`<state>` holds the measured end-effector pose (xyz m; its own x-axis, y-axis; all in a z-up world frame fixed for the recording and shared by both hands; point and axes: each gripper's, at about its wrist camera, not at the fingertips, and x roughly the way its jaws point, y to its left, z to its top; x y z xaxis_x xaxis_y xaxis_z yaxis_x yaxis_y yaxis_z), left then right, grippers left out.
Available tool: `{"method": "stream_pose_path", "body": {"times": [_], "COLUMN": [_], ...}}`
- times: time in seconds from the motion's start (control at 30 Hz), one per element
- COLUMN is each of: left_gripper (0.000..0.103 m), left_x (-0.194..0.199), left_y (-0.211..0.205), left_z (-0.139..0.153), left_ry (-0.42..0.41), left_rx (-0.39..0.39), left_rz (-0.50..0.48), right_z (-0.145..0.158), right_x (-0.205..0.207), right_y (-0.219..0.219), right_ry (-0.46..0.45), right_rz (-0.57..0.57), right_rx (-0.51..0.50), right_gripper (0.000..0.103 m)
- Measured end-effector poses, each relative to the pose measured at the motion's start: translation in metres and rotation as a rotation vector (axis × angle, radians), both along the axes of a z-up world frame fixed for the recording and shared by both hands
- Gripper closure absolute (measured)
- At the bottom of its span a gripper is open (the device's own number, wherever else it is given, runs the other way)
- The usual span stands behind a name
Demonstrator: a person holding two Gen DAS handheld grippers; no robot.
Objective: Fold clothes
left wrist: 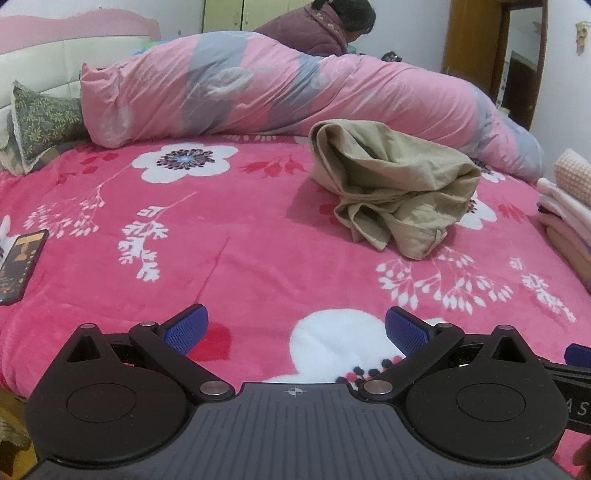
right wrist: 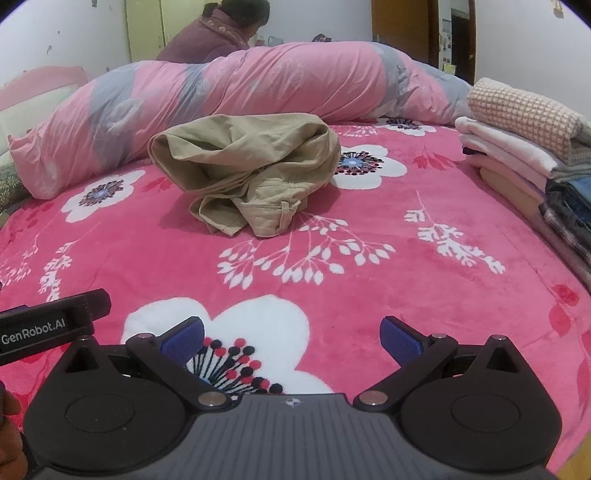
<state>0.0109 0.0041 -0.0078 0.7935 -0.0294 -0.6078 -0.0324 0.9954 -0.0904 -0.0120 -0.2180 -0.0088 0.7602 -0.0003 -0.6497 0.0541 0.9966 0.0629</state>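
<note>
Both grippers hover low over the bed, jaws spread wide and holding nothing.

The left gripper (left wrist: 296, 329) and right gripper (right wrist: 291, 338) sit above the pink floral blanket (left wrist: 229, 258), near its front edge. The crumpled khaki trousers (right wrist: 247, 166) lie in a heap mid-bed, well apart from both, just in front of a rolled pink-and-grey duvet (right wrist: 258, 77). A stack of folded clothes (right wrist: 524, 147) stands at the right edge, and what looks like a smartphone (left wrist: 20, 266) lies at the left. A person (right wrist: 218, 33) sits beyond the duvet.
</note>
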Motion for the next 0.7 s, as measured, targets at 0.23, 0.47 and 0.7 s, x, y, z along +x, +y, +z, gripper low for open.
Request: {"method": "stream_pose_path", "body": {"times": [0.23, 0.47, 0.7], "left_gripper": [0.000, 0.000, 0.000], "left_x": [0.0003, -0.0002, 0.0004], "left_y": [-0.0006, 0.0010, 0.0031], "left_z": [-0.0018, -0.0019, -0.0028], "left_ry": [0.004, -0.002, 0.004], "left_rx": [0.000, -0.007, -0.008], "left_rz": [-0.008, -0.006, -0.003], "right_z": [0.0005, 0.0001, -0.0002], "right_x": [-0.0004, -0.0004, -0.0010], "right_y": [0.0025, 0.0044, 0.0065], "right_ry": [0.007, 0.006, 0.007], "right_rz": [0.001, 0.001, 0.007], "right_rx": [0.007, 0.000, 0.000], "right_gripper": [0.000, 0.000, 0.000]}}
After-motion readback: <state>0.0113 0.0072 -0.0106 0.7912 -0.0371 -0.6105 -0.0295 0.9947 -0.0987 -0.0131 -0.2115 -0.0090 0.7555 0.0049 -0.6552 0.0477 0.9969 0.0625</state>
